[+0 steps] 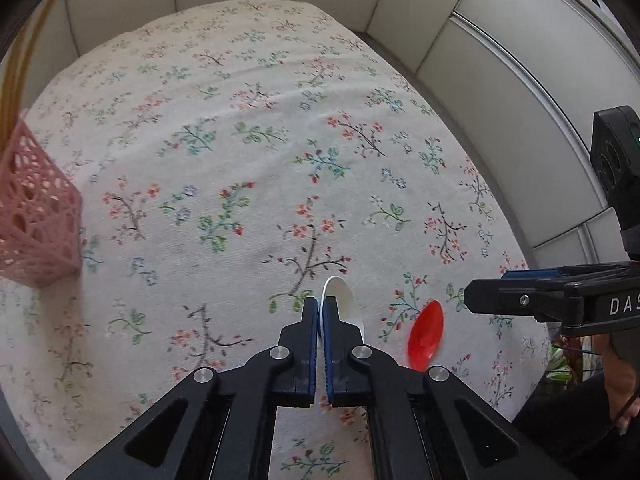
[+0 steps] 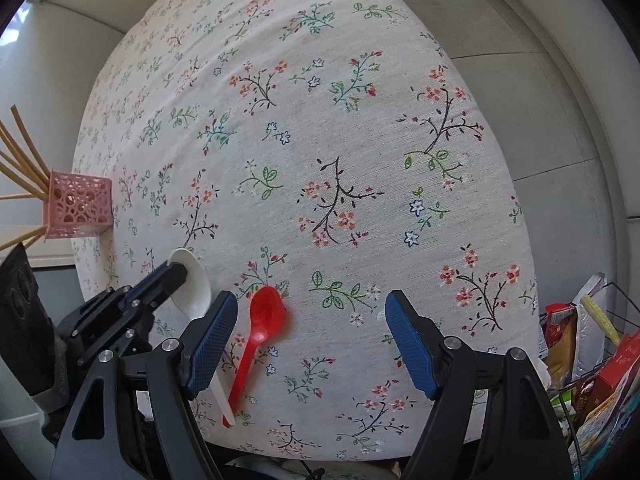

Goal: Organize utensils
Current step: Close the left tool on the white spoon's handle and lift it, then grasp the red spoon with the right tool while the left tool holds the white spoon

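At the near edge of the desk, two spoons lie side by side: the left hand-held gripper is clamped on the white spoon; the right hand-held gripper stands apart above the red spoon. Beyond them the floral cloth is open. One pink lattice holder with several wooden sticks sits at the far left edge.

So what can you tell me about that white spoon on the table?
The white spoon looks like glossy plastic, with a wide oval bowl and a slim flat handle. The left gripper is shut on the edge of its bowl, pads pressed on either side. In the right wrist view its handle runs toward the near edge of the flowered tablecloth, ending right by the red spoon's handle; whether they touch is unclear. Whether it rests on the cloth is unclear too.
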`<state>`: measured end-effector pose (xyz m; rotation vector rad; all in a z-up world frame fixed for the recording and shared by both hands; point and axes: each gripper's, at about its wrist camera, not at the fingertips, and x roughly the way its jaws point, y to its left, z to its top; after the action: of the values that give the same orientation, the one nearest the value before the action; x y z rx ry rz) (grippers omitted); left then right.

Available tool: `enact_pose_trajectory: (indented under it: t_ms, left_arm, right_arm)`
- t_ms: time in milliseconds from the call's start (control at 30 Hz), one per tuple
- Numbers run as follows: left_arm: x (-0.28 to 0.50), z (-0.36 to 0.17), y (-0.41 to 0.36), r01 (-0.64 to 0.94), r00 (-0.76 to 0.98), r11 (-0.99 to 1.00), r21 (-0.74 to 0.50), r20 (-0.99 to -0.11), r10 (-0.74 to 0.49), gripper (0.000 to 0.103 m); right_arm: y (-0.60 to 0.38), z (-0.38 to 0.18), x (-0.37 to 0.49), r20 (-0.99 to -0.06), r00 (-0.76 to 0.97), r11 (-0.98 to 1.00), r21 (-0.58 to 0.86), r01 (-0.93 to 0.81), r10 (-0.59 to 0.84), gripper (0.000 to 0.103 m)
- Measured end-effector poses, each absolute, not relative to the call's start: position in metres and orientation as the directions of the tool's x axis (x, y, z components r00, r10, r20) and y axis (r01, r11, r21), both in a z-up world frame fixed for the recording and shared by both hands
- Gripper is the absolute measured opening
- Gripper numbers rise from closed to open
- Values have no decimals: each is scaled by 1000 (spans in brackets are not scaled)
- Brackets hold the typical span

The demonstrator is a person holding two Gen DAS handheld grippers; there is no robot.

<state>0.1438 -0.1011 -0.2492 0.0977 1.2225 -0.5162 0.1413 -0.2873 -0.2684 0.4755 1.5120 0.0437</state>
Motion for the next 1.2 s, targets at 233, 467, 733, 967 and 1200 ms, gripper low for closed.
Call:
enact_pose_trajectory:
  t_ms: [233,467,733,967,1200]
  left_arm:
    - [135,-230,-76,406,318,905,-125,-909,-268,2]
    - [132,-226,-67,391,325,912,-124,-908,-263,2]
    - [126,-224,-68,400,349,912,-87,-906,-239,2]
    - [121,-207,-62,385,432,922,-36,-876,-214,2]
    - [109,-172,-56,374,570,927,31,-796,-203,2]
  right_arm:
    - [-264,-285,142,-943,22,924,331,192,333,71]
    - [-240,-292,145,-936,11,931,351,102,352,38]
    - [-244,-295,147,-948,27,943,318,99,317,7]
    - [-250,-277,145,-941,85,938,335,87,328,2]
    - [-248,-225,140,-912,245,938,346,30,329,1]
